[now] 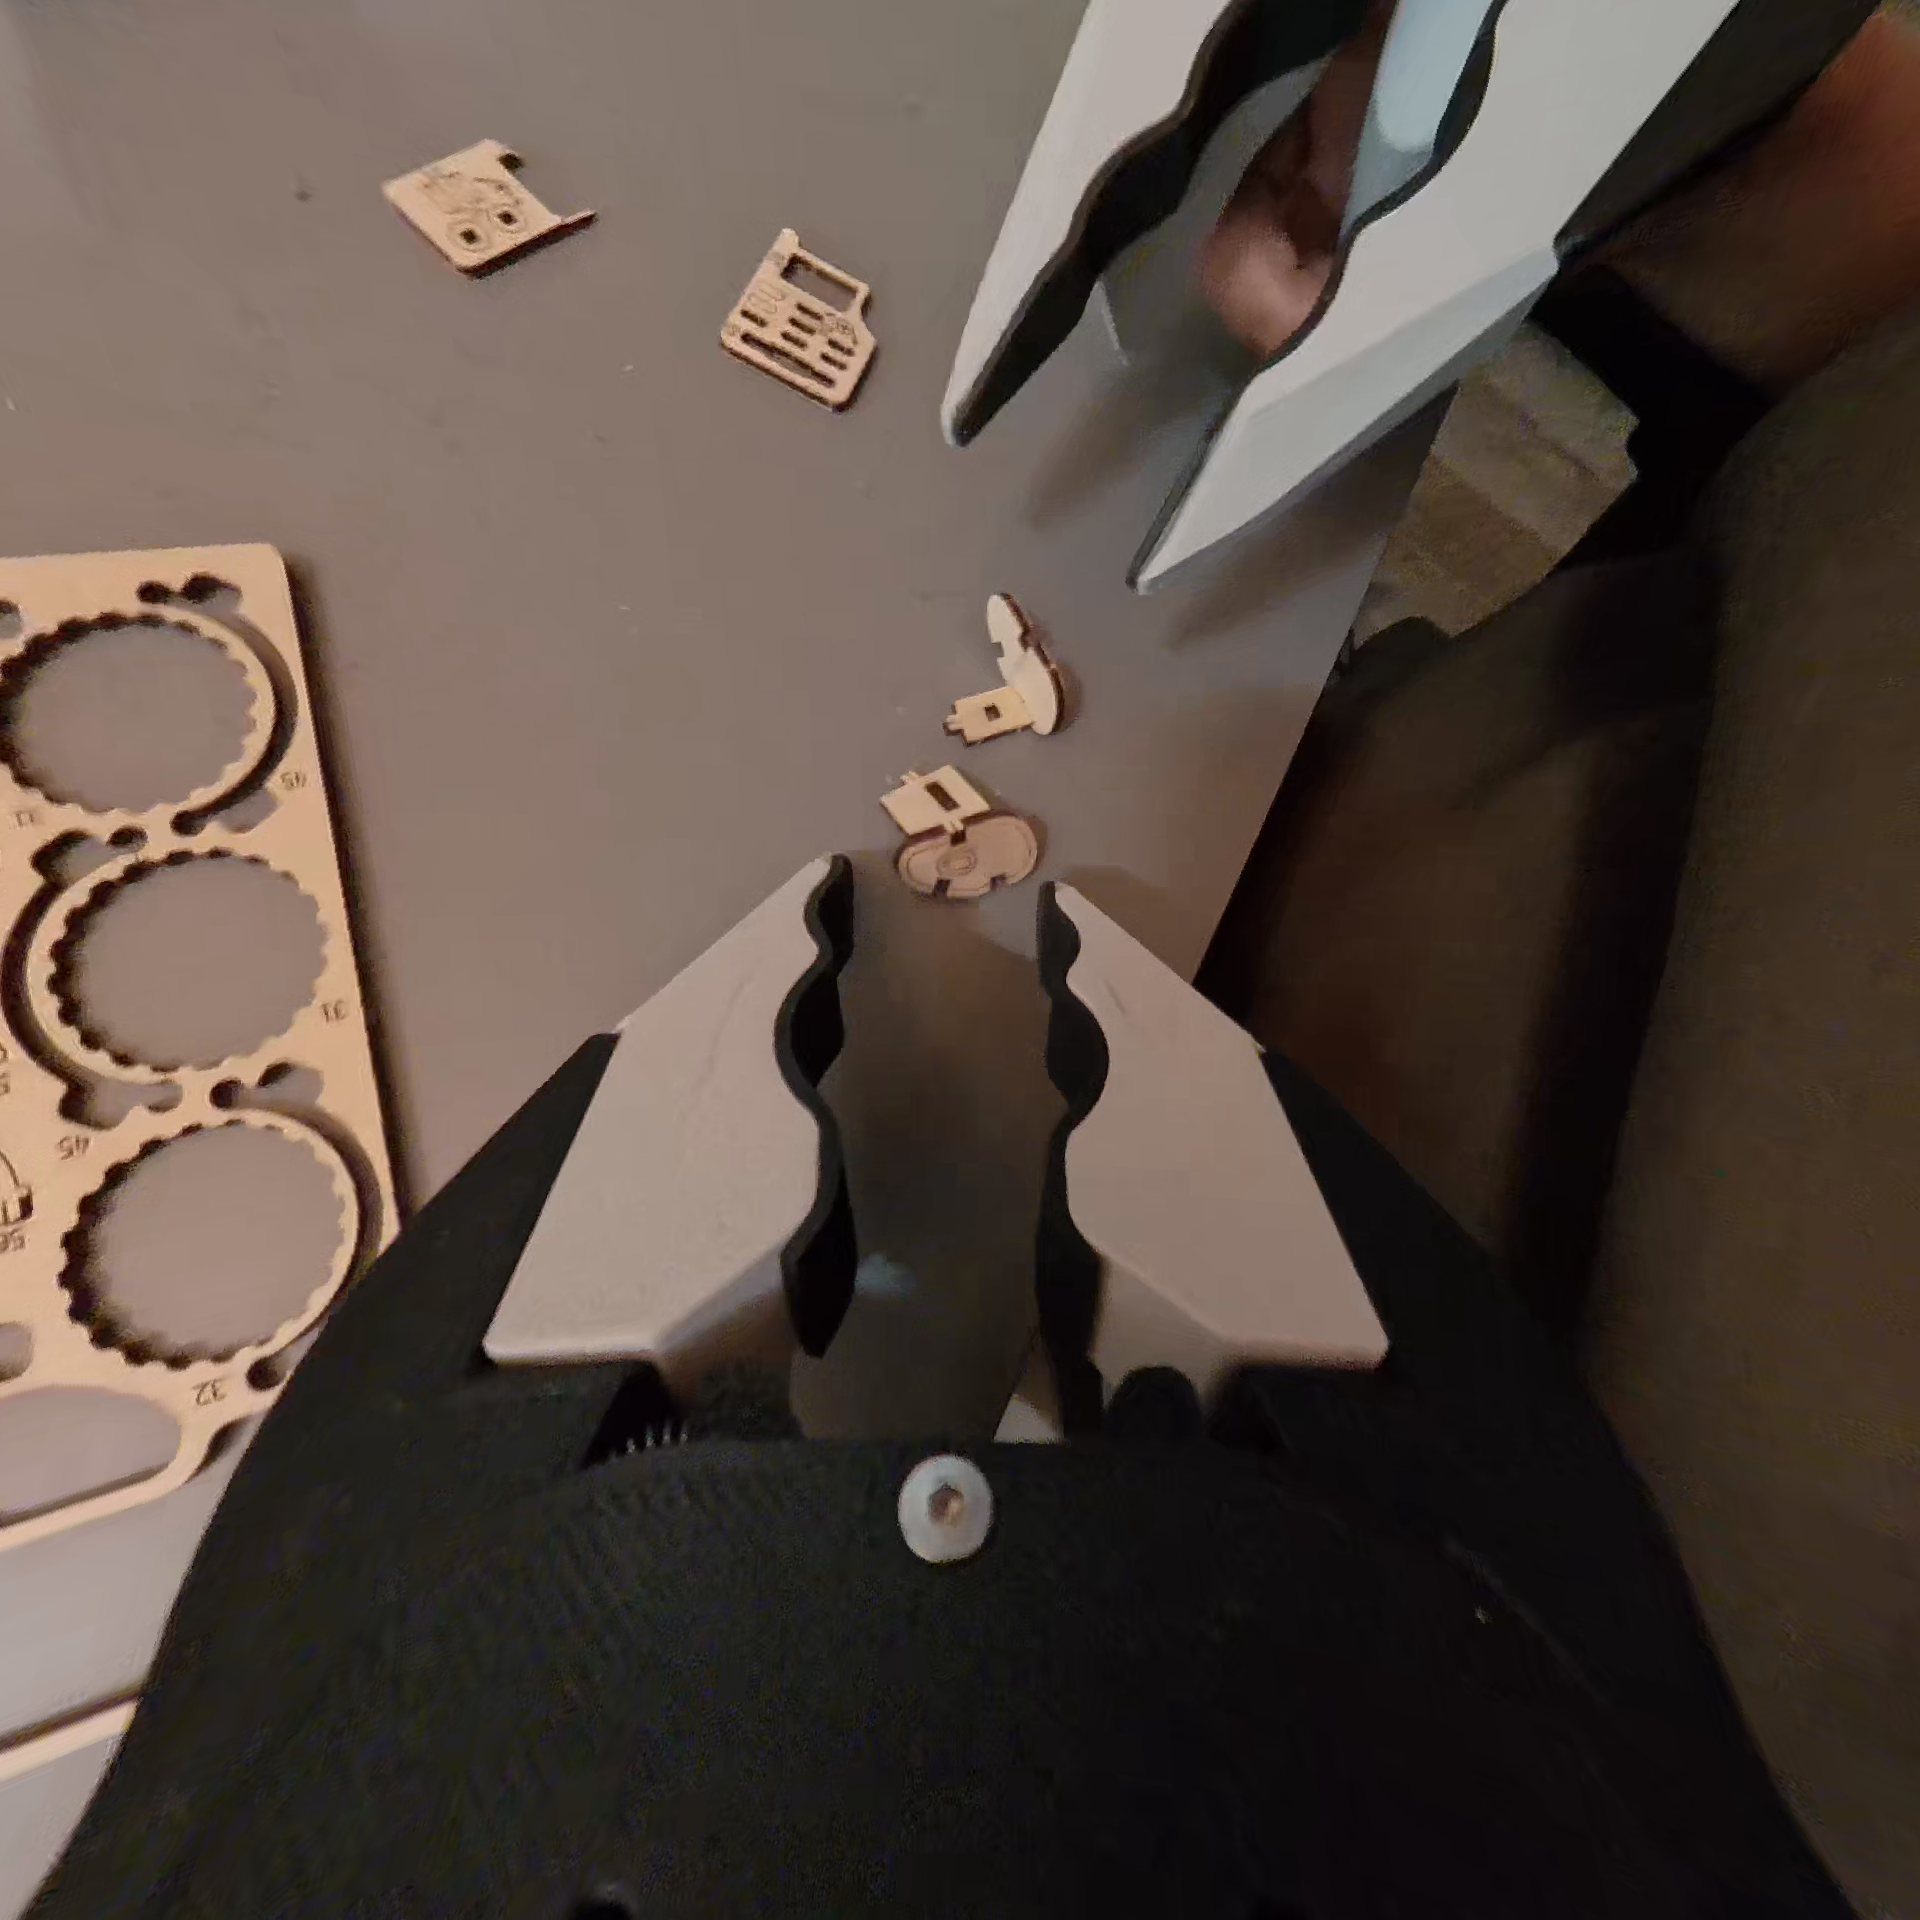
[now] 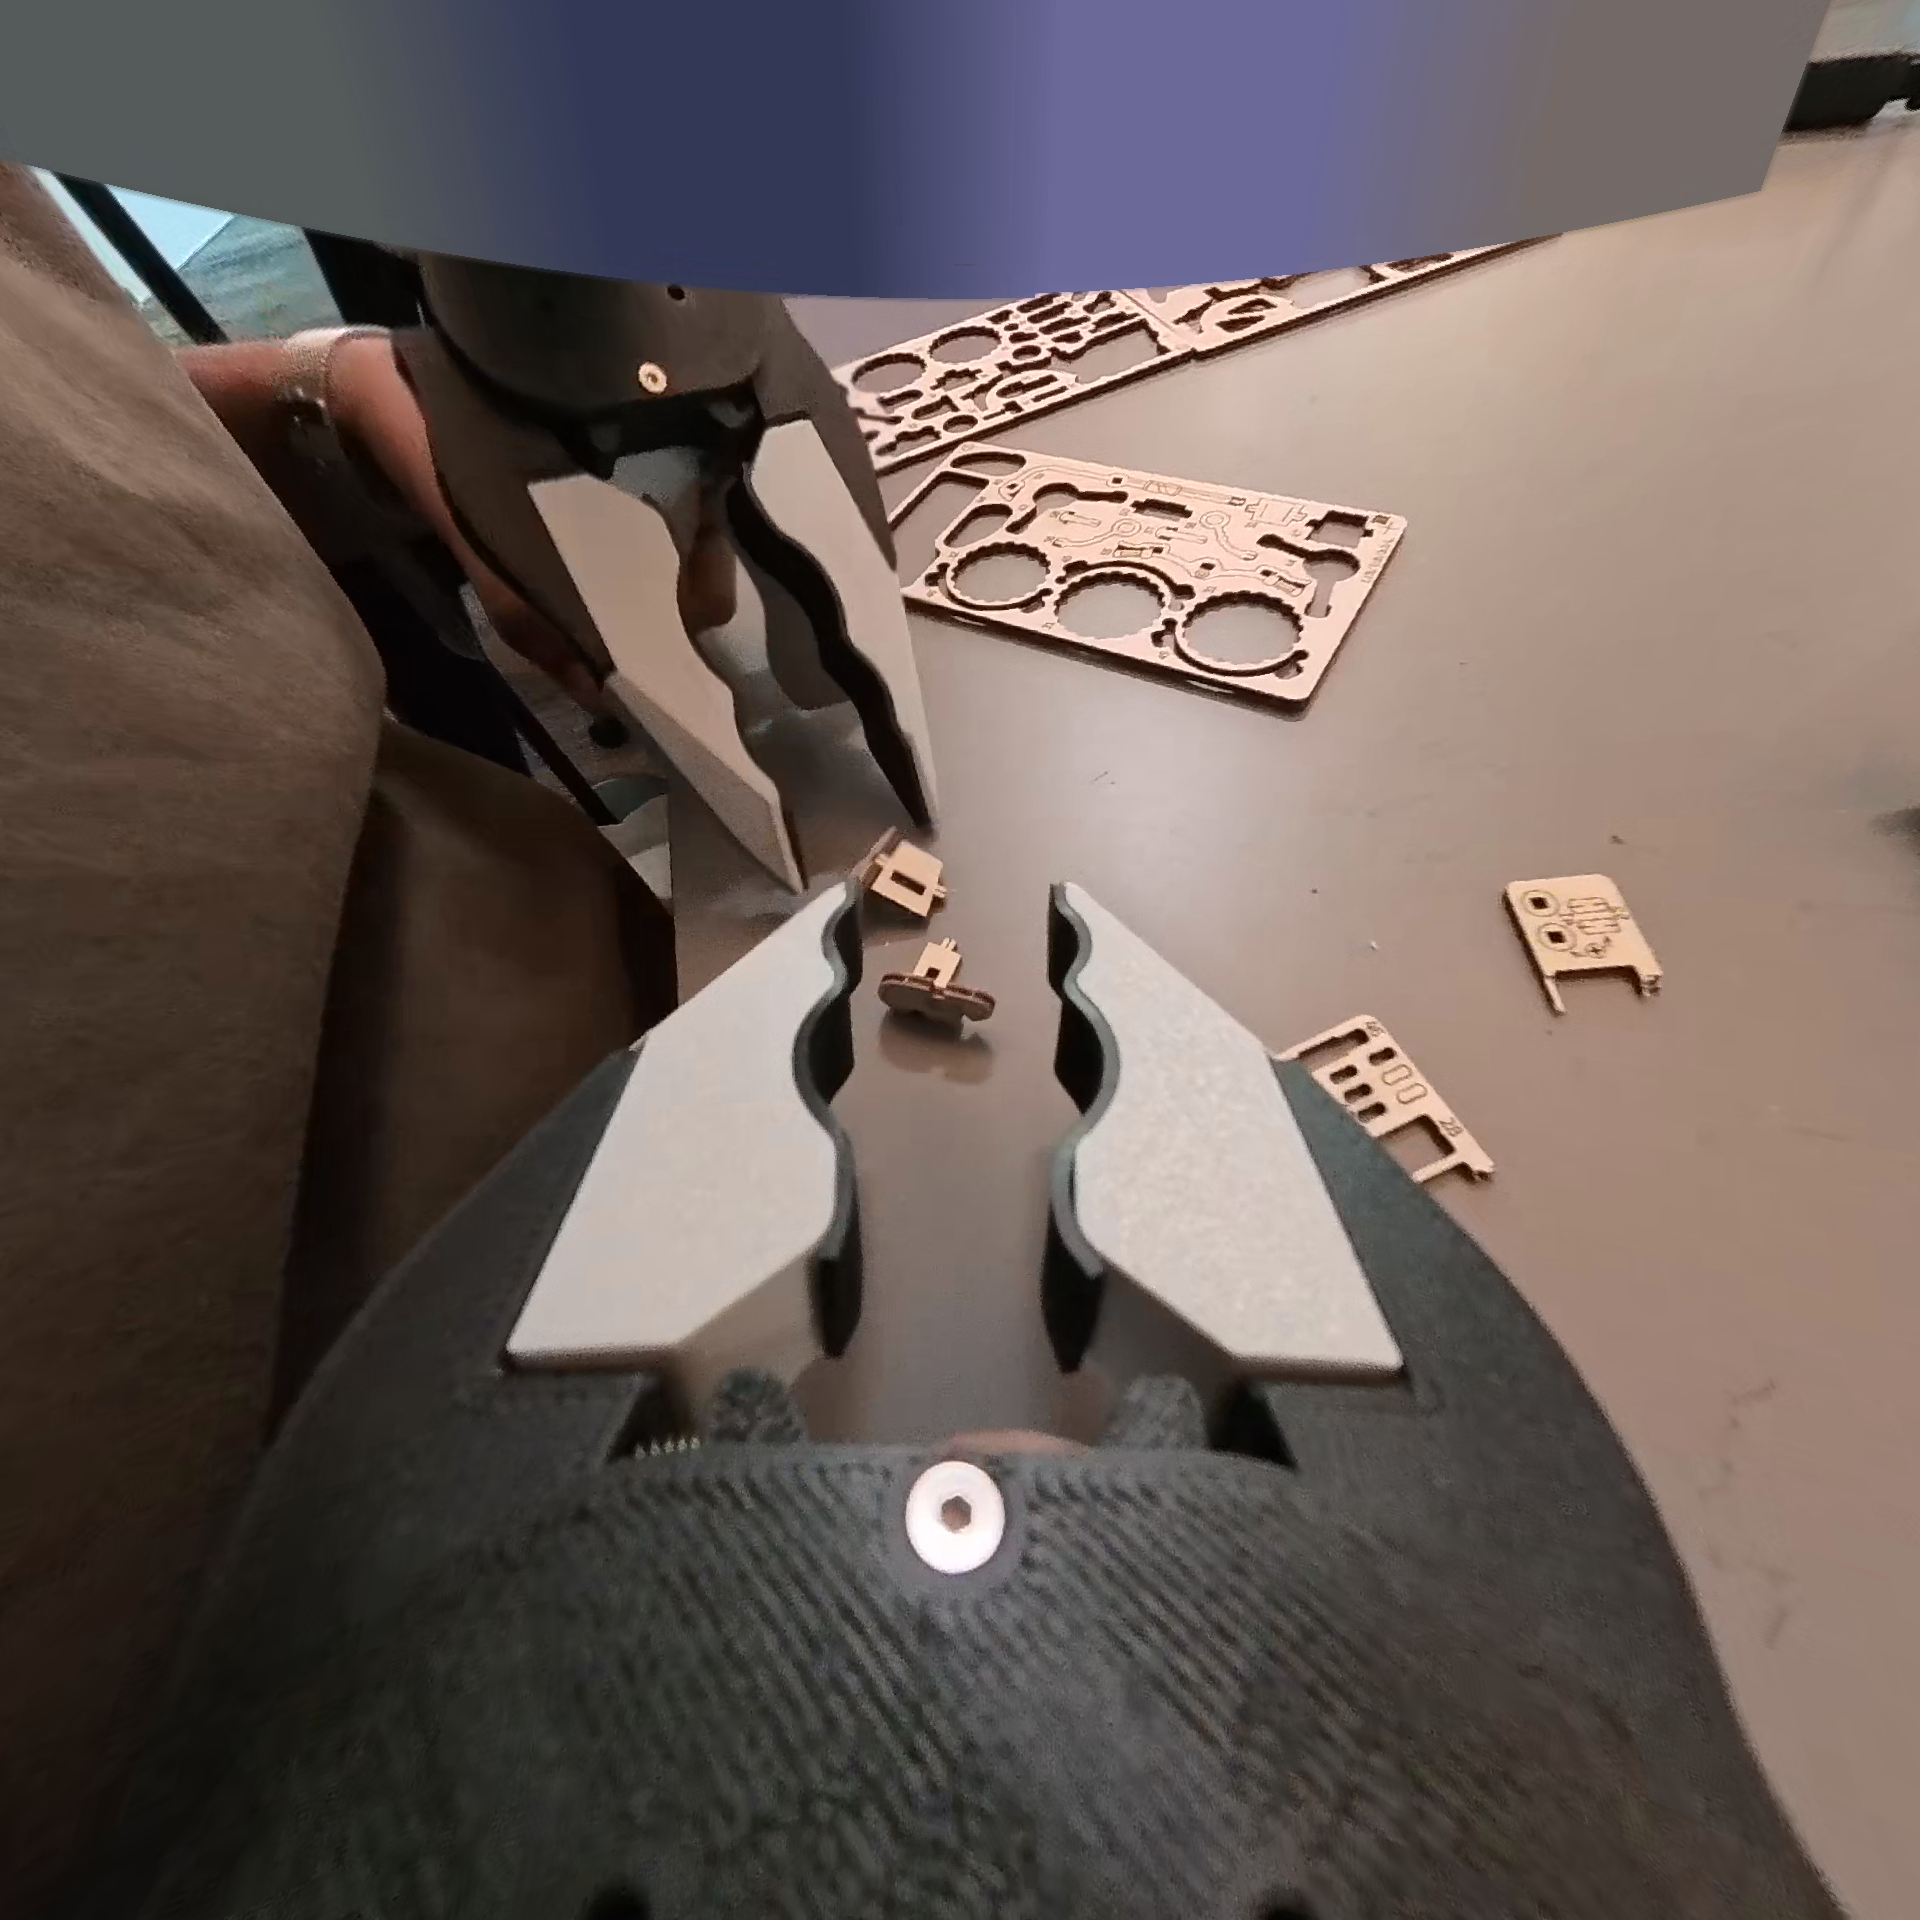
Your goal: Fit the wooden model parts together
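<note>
Now left gripper [image 1: 948,888] hovering jaws apart just short of small pale wooden two-piece assembly [image 1: 961,836] lying on grey table [image 1: 582,499]; right gripper [image 2: 954,902], jaws apart, empty, hovering beyond assembly.

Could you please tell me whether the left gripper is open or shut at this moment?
Open. The left gripper shows a clear gap between its fingertips, with grey table visible through it and nothing held.
</note>
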